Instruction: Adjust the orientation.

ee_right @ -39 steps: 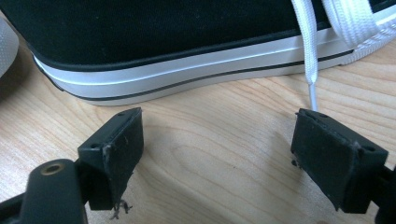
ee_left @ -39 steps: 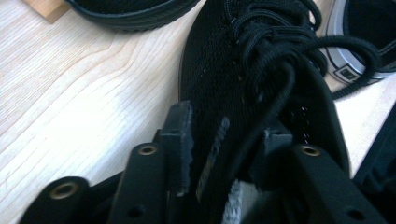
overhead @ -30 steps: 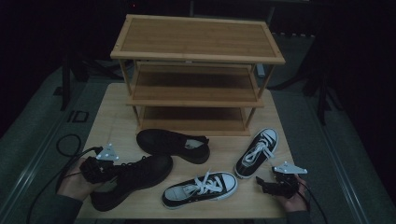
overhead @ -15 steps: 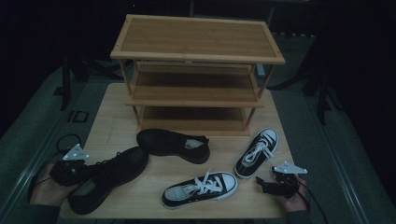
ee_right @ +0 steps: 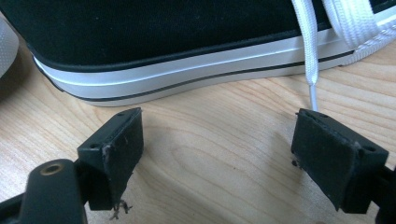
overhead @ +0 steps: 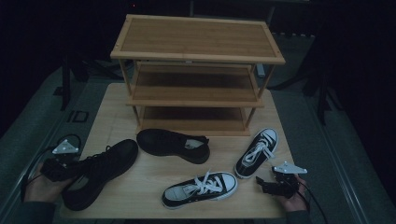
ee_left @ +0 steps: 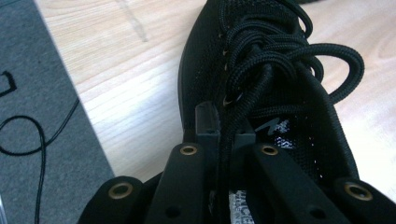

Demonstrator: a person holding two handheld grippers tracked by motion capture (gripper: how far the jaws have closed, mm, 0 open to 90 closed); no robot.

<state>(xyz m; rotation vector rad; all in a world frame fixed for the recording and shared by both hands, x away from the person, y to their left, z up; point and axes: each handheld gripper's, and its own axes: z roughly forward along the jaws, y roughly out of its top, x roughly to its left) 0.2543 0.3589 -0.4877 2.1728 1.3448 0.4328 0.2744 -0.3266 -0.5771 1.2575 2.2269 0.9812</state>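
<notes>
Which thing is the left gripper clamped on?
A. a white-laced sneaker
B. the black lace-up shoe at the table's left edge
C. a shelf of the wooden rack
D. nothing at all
B: in the left gripper view the left gripper pinches the collar of the black lace-up shoe.

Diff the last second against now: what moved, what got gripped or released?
The left gripper, shut on the collar of the black lace-up shoe, dragged it left toward the table edge. Nothing was released. The right gripper stayed open and idle; the other black shoe, both sneakers and the rack did not move.
</notes>
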